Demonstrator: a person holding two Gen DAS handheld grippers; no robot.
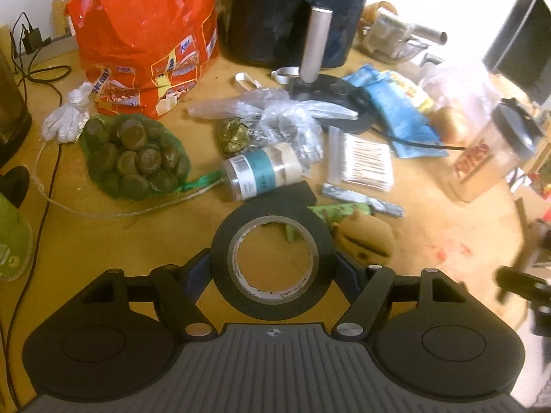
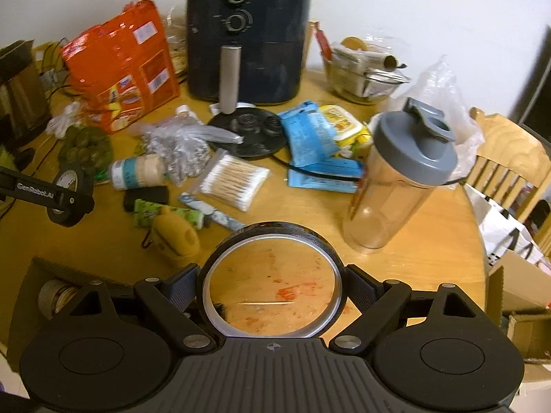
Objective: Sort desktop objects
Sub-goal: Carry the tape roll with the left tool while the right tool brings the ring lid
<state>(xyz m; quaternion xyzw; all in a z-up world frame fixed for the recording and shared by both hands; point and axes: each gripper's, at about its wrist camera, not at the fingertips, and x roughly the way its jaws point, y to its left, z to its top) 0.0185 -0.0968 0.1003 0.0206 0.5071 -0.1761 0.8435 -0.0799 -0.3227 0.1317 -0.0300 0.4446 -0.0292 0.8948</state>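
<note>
My left gripper [image 1: 272,265] is shut on a thick black tape roll [image 1: 220,268] with a pale inner core, held above the wooden table [image 1: 103,241]. From the right wrist view that same roll [image 2: 74,175] and gripper [image 2: 65,199] hang at the far left. My right gripper [image 2: 273,285] is shut on a thinner black tape roll [image 2: 272,229] with a silvery inner ring, over a red-stained patch of the table [image 2: 396,275]. Loose items lie beyond: cotton swabs [image 2: 234,180], a labelled jar [image 1: 261,172], a yellow pouch [image 2: 175,237], and a green net bag [image 1: 134,160].
A dark air fryer [image 2: 248,34] and orange bag [image 2: 120,65] stand at the back. A shaker bottle [image 2: 396,186] is right of centre beside blue packets [image 2: 310,137]. An open cardboard box [image 2: 31,303] holding a roll sits lower left; a chair [image 2: 509,165] at right.
</note>
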